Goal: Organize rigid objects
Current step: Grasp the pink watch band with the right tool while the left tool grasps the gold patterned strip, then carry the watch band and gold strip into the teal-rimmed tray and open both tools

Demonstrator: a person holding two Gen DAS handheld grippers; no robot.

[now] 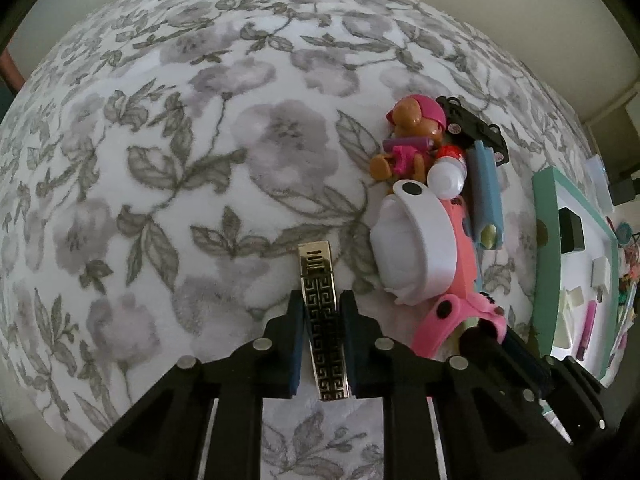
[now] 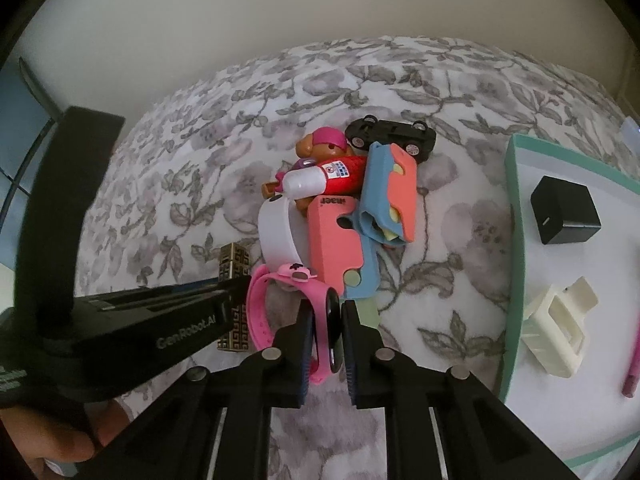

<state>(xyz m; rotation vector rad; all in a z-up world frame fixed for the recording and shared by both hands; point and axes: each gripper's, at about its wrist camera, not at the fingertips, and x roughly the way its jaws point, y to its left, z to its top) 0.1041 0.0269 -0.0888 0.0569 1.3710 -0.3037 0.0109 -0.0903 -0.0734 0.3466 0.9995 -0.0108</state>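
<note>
Floral blanket (image 1: pixel 160 160), toy pile at centre. L gripper (image 1: pixel 322 312) clamped on gold patterned lighter (image 1: pixel 320 300); R gripper (image 2: pixel 325 320) clamped on pink watch (image 2: pixel 296 312).

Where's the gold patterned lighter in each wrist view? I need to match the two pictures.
Left wrist: the gold patterned lighter sits bottom centre, clamped between the left gripper pads.
Right wrist: the lighter is left of centre, partly hidden behind the left gripper crossing from the left.
Shared landmark: the white band, just right of the lighter in both.
</note>
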